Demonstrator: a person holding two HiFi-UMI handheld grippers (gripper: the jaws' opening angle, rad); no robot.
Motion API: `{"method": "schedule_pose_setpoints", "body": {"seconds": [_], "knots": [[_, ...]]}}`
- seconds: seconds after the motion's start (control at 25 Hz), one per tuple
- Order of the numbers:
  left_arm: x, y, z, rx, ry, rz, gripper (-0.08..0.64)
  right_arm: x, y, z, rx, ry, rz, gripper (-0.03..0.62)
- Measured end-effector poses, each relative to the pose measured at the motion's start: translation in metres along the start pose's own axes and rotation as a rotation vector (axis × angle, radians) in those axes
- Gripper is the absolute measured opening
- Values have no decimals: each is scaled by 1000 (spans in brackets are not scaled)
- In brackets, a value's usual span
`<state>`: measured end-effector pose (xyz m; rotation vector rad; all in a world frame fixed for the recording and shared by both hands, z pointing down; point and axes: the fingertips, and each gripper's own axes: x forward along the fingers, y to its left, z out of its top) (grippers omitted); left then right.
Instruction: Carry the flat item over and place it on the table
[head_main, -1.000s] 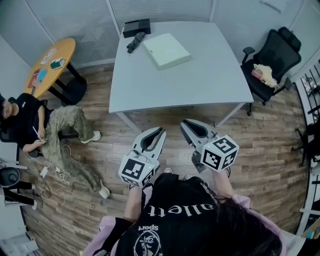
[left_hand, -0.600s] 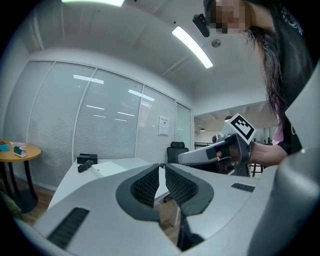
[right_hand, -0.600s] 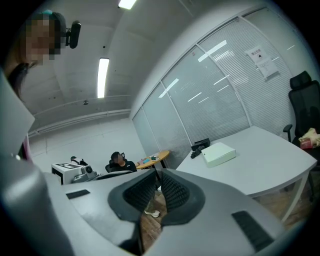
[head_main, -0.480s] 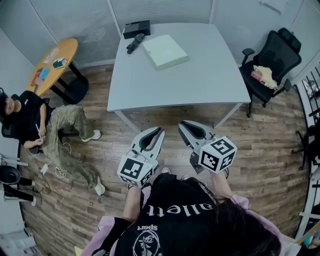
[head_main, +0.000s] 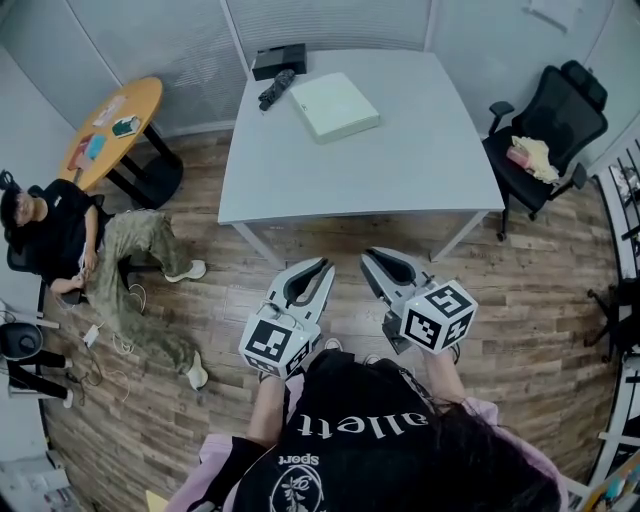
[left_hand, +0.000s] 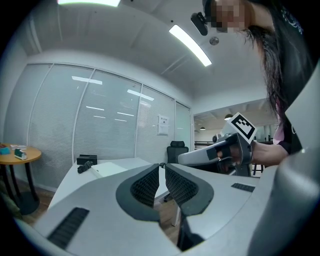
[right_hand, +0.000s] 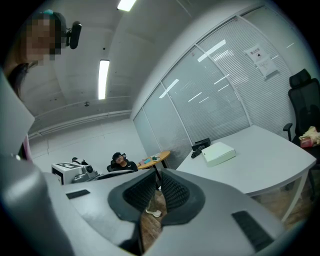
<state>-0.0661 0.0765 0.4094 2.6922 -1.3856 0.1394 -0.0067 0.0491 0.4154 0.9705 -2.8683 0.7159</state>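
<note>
The flat item, a pale square box (head_main: 334, 105), lies on the far part of the white table (head_main: 400, 170). It also shows in the left gripper view as the box (left_hand: 103, 169) and in the right gripper view as the box (right_hand: 218, 153). My left gripper (head_main: 322, 266) and right gripper (head_main: 370, 256) are held side by side over the wooden floor, short of the table's near edge and pointing towards it. Both are shut and hold nothing: the left gripper (left_hand: 162, 165) has its tips together, and so does the right gripper (right_hand: 159, 173).
A black box (head_main: 278, 60) and a dark folded object (head_main: 276, 88) lie beside the flat box. A black office chair (head_main: 555, 125) stands right of the table. At the left are a round wooden table (head_main: 110, 130) and a seated person (head_main: 70, 240).
Both grippers have edged slightly forward together and the view has shifted a little. Their jaws stay shut and empty. The box has not moved.
</note>
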Motion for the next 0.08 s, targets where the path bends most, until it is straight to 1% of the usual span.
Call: {"method": "schedule_pose_setpoints", "body": {"seconds": [0.08], "knots": [[1, 2, 1, -1, 1, 2, 55, 1, -1, 1, 2, 1, 0, 48]]}}
